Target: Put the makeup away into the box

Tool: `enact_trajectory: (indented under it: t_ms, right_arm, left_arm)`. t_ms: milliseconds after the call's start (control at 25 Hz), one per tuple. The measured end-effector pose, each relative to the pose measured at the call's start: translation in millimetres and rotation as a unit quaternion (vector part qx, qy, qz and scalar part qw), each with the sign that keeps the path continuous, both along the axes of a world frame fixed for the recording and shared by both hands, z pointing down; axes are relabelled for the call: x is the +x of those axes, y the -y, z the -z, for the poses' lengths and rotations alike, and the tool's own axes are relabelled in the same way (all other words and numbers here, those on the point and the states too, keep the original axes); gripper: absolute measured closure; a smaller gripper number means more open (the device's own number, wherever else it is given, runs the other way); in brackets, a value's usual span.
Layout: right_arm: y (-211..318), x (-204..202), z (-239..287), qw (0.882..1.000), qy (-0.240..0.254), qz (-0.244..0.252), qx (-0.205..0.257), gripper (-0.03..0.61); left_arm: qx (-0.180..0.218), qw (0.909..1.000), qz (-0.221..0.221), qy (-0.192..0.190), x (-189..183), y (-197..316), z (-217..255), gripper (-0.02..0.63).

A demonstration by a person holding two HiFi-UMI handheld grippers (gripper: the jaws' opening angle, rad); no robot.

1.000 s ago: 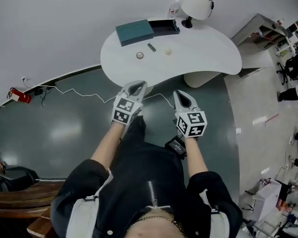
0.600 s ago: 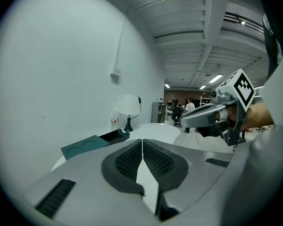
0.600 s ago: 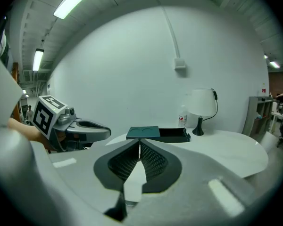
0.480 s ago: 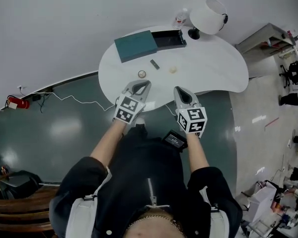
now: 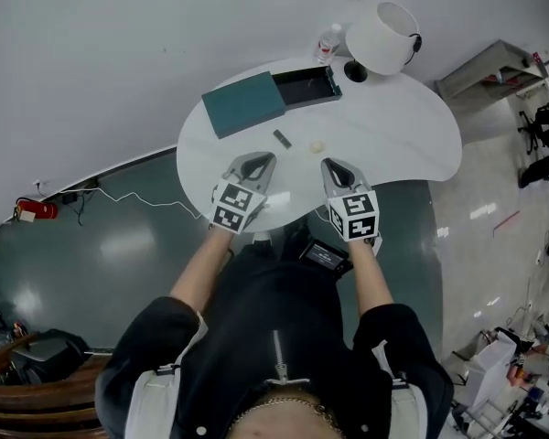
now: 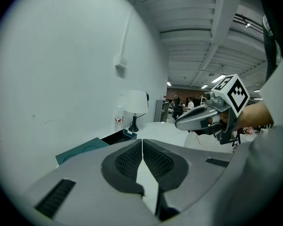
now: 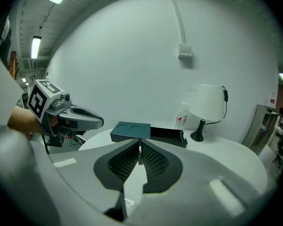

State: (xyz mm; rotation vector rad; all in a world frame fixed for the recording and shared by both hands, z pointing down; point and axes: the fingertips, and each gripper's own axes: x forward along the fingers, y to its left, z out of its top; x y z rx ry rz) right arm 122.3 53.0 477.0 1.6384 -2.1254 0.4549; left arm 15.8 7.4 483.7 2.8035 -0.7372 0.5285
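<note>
Both grippers have come forward from over the floor to the near edge of the table (image 5: 412, 126). Jaws of the left gripper (image 5: 256, 159) and right gripper (image 5: 334, 164) are pressed together, nothing between them. Just beyond the tips lie a dark stick (image 5: 281, 138) and a pale round piece (image 5: 317, 145), apart from each other. Farther back, the box (image 5: 270, 97): teal lid (image 5: 241, 107) offset left, dark tray (image 5: 304, 87) exposed, with lamp (image 5: 382, 37) and bottle (image 5: 327, 39) beside its right end.

The left claw (image 5: 258, 157) and right claw (image 5: 334, 164) reached the desk (image 5: 403, 126)
Both came forward together from above the dark floor (image 5: 119, 236) and finished side by side over the desk's near edge.
</note>
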Motion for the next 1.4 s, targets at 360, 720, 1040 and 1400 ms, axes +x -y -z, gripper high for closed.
enact_trajectory:
  t_ms: [360,720,1040,1400]
  right_arm:
    - [64,34,-15,0.999,0.0,0.037,-0.009,0.571]
    - [109,51,-29,0.996,-0.003,0.084,-0.023,0.571]
    - [110,52,-70,0.985,-0.037,0.153,-0.073,0.535]
    - [96,48,-124,0.956,-0.074,0.246,-0.141,0.483]
  left_arm:
    - [-0.011,0.9995,0.025,0.013,32,56,-12,0.6]
    - [-0.03,0.997,0.067,0.024,46,91,-19,0.6]
    - [-0.047,0.9927,0.105,0.037,34,100,-29,0.6]
    - [-0.062,0.9871,0.14,0.046,26,104,-38,0.6]
